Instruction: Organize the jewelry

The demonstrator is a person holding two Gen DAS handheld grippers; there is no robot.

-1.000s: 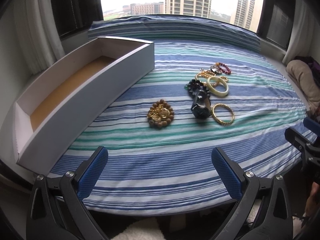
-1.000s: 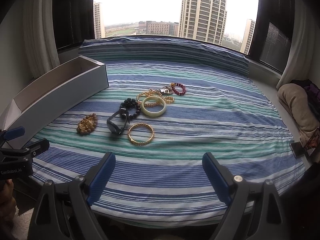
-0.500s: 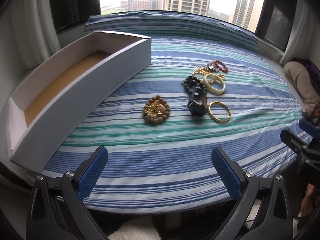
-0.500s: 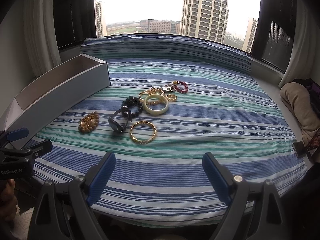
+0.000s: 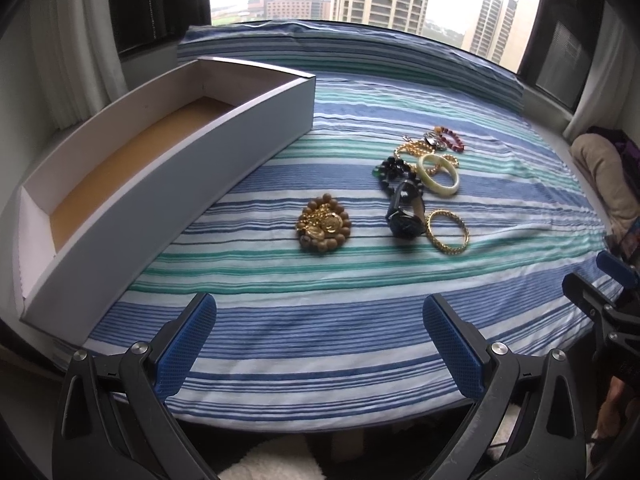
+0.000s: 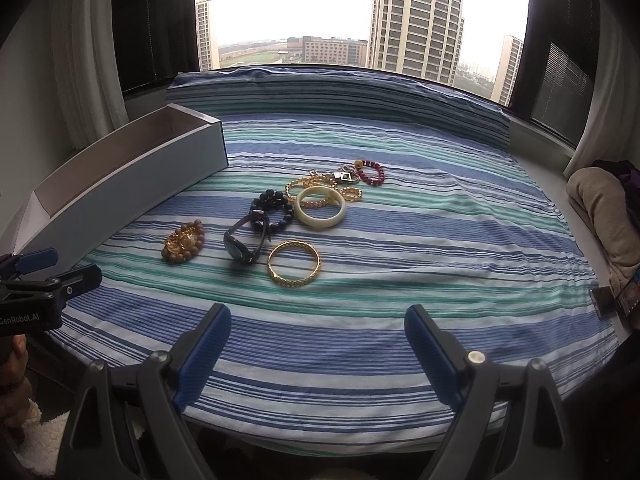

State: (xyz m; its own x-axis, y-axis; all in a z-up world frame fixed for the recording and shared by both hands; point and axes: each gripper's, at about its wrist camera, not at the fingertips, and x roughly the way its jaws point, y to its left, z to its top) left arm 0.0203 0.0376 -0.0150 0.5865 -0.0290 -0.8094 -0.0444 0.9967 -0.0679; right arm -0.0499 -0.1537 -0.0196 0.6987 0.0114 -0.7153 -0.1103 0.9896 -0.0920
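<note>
Left tool (image 5: 316,334) and right tool (image 6: 318,346): both spread wide, nothing between the blue pads, each hovering over the near edge of the striped bed (image 6: 440,240). Jewelry lies mid-bed: wooden bead bracelet (image 5: 323,229) apart at left; watch (image 6: 244,240) beside gold bangle (image 6: 294,264); cream bangle (image 6: 320,208) (overlapping a gold chain) behind. The long white box (image 5: 168,184) stands left, with no jewelry inside.

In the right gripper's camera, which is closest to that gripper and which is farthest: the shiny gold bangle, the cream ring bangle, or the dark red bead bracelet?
From the right gripper, nearest first:
1. Gold chain-pattern bangle, just ahead, slightly left of centre on the striped cover.
2. Cream smooth bangle, farther back, lying over gold beads.
3. Dark red bead bracelet, farthest, at the back right of the pile.
</note>
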